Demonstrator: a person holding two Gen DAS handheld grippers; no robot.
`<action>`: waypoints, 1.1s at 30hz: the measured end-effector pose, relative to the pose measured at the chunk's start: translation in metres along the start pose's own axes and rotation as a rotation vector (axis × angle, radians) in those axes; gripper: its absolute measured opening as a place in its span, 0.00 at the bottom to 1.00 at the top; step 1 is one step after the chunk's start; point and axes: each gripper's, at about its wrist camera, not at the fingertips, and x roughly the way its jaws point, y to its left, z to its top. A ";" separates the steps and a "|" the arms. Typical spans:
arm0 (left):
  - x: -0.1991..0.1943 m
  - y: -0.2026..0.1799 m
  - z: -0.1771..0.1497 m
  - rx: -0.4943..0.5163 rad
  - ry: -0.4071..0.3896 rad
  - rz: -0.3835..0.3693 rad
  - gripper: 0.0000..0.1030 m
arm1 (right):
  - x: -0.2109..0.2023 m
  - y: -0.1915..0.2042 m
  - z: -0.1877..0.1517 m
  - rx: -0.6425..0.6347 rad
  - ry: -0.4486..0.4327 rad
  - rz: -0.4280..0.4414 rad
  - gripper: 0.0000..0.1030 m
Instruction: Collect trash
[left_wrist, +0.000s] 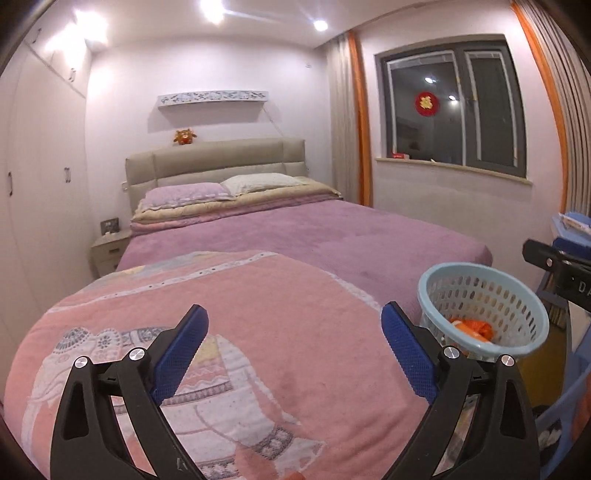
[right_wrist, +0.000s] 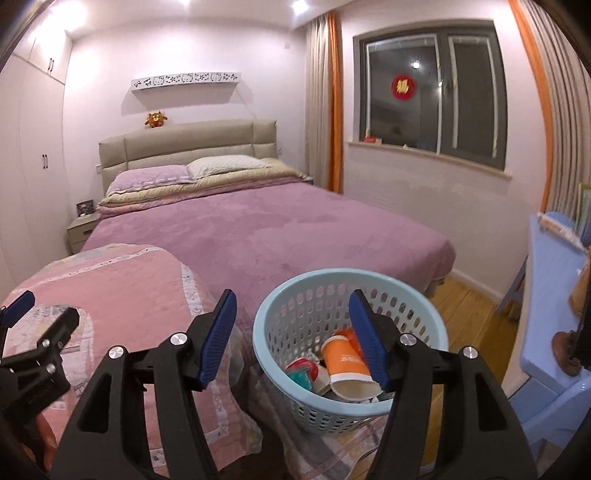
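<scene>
A light blue perforated basket (right_wrist: 295, 295) stands at the foot of the bed, on its right side; it also shows in the left wrist view (left_wrist: 480, 271). It holds an orange and white paper cup (right_wrist: 345, 360) and other crumpled trash (right_wrist: 303, 371). My right gripper (right_wrist: 293, 310) is open and empty, above the basket's left rim. My left gripper (left_wrist: 293, 325) is open and empty over the pink elephant quilt (left_wrist: 240, 332), left of the basket. The left gripper shows at the left edge of the right wrist view (right_wrist: 22, 306).
The bed with a purple blanket (right_wrist: 258, 229) fills the middle. A nightstand (right_wrist: 79, 229) stands at its far left. White wardrobes line the left wall. A blue plastic chair (right_wrist: 546, 350) stands right of the basket on the wooden floor (right_wrist: 469, 299). A window (right_wrist: 432, 88) is on the right wall.
</scene>
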 end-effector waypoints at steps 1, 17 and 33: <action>-0.001 0.000 0.000 0.012 -0.004 -0.004 0.89 | 0.000 0.001 -0.001 -0.004 -0.002 -0.003 0.58; 0.009 0.009 -0.008 0.006 0.048 -0.032 0.93 | 0.014 0.006 -0.007 0.000 0.035 -0.022 0.58; 0.012 0.016 -0.010 -0.028 0.070 -0.042 0.93 | 0.013 0.006 -0.006 0.006 0.041 -0.020 0.58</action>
